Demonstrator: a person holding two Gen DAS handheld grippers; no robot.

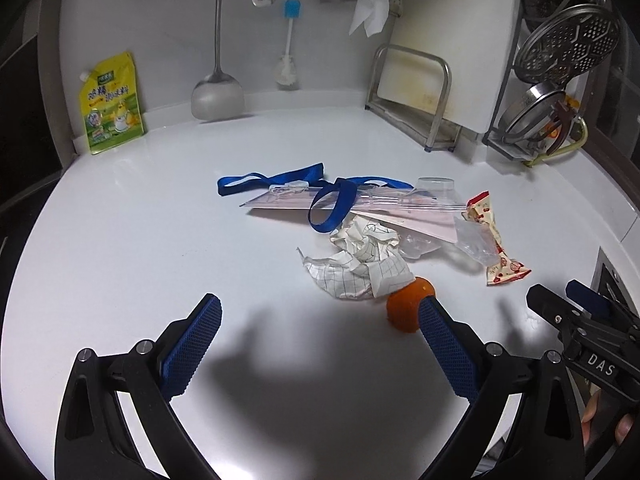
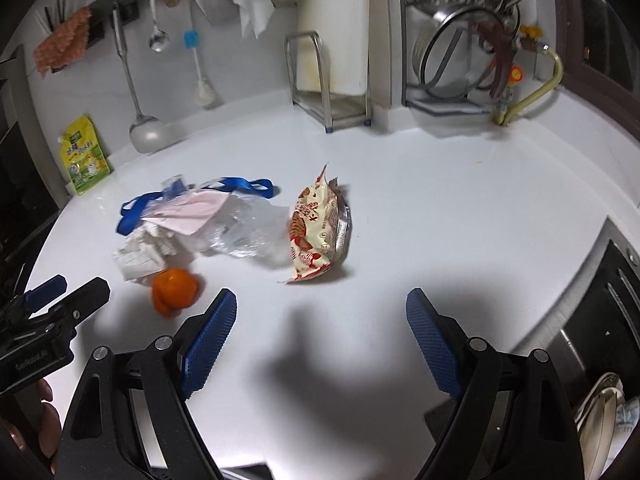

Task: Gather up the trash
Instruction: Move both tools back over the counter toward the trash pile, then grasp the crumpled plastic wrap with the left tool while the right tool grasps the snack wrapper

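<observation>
A heap of trash lies on the white counter [image 1: 160, 220]: crumpled checked paper [image 1: 360, 264], an orange peel [image 1: 406, 306], a blue lanyard [image 1: 304, 190] with a pink card [image 1: 360, 210], clear plastic [image 1: 476, 240] and a red-and-cream snack wrapper [image 1: 496, 240]. My left gripper [image 1: 320, 320] is open and empty, just short of the paper and peel. In the right wrist view the snack wrapper [image 2: 318, 228] lies ahead of my open, empty right gripper [image 2: 322, 312], with the peel [image 2: 174, 290], plastic [image 2: 248, 228] and lanyard [image 2: 180, 200] to its left.
A yellow-green pouch [image 1: 112, 104] leans on the back wall at left. Hanging utensils [image 1: 218, 60], a metal rack with a cutting board [image 1: 416, 100] and a dish rack with pot lids [image 1: 552, 92] line the back. A sink [image 2: 600, 312] lies at the right.
</observation>
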